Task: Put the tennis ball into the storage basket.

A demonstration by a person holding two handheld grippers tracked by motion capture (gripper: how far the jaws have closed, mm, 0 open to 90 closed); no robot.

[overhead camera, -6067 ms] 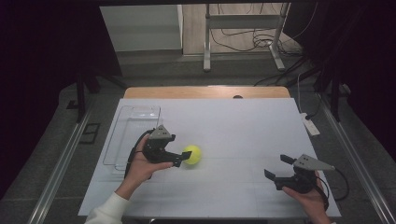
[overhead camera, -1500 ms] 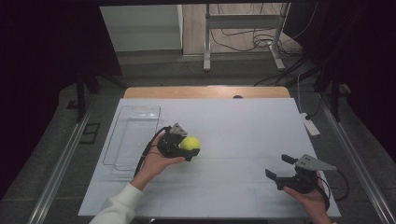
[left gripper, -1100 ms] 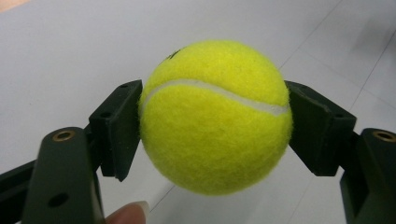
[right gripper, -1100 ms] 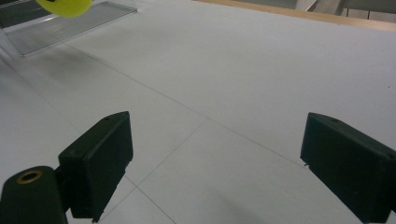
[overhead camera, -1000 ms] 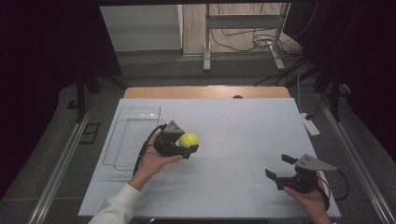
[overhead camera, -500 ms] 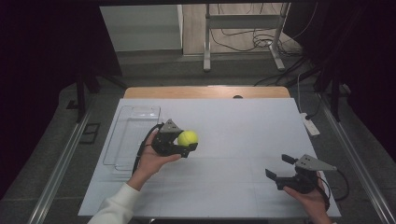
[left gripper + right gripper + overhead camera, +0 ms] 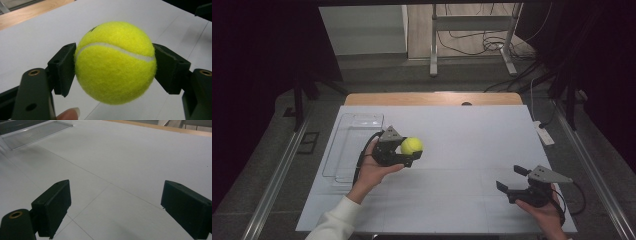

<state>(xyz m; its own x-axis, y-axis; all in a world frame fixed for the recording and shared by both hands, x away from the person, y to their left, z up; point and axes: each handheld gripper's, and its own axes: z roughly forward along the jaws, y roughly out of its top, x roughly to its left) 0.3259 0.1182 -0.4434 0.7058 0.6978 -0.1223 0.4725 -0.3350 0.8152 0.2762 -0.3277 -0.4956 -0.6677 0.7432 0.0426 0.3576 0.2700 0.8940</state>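
Now we see the white table (image 7: 472,140), with a clear tray (image 7: 347,145) at its left; just beside it our left gripper (image 7: 408,152) clamps a tennis ball (image 7: 411,145) above the tabletop, while our right gripper (image 7: 509,179) gapes empty.

On the bench (image 7: 462,130), a clear tray (image 7: 349,145) lies toward the left edge. Just right of it, the left claw (image 7: 409,152) holds a tennis ball (image 7: 411,145) above the surface. The right claw (image 7: 512,179) sits well apart, near the bench's front right corner.
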